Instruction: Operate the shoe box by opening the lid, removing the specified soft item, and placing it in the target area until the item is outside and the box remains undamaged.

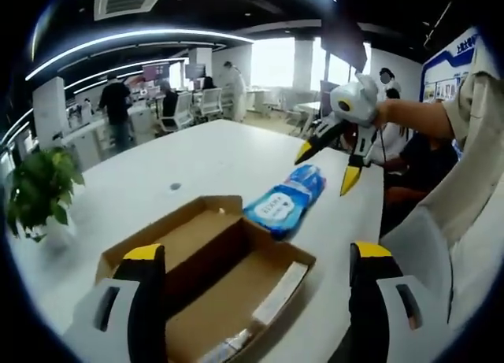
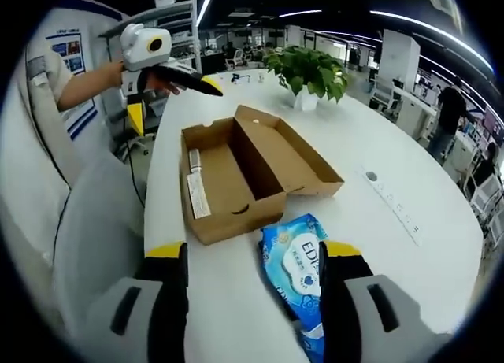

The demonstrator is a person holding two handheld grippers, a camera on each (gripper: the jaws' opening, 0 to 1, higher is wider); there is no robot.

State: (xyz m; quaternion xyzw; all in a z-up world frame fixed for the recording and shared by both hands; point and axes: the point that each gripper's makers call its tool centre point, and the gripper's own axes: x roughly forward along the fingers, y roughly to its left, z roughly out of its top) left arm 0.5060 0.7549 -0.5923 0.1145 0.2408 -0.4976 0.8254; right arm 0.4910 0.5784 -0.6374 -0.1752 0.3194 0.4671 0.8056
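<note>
Cardboard box (image 2: 244, 174) lies open on the white table (image 2: 409, 245), blue packet (image 2: 299, 280) just beside it. Both the left gripper (image 1: 252, 300) and the right gripper (image 2: 252, 300) have their jaws spread, grasping nothing.

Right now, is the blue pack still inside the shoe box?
No. In the right gripper view the blue pack lies on the white table, outside the open shoe box.

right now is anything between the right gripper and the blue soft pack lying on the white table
Nothing visible is. In the right gripper view the blue soft pack lies on the white table between the right gripper's open jaws, outside the open brown cardboard shoe box, which sits just beyond it.
</note>
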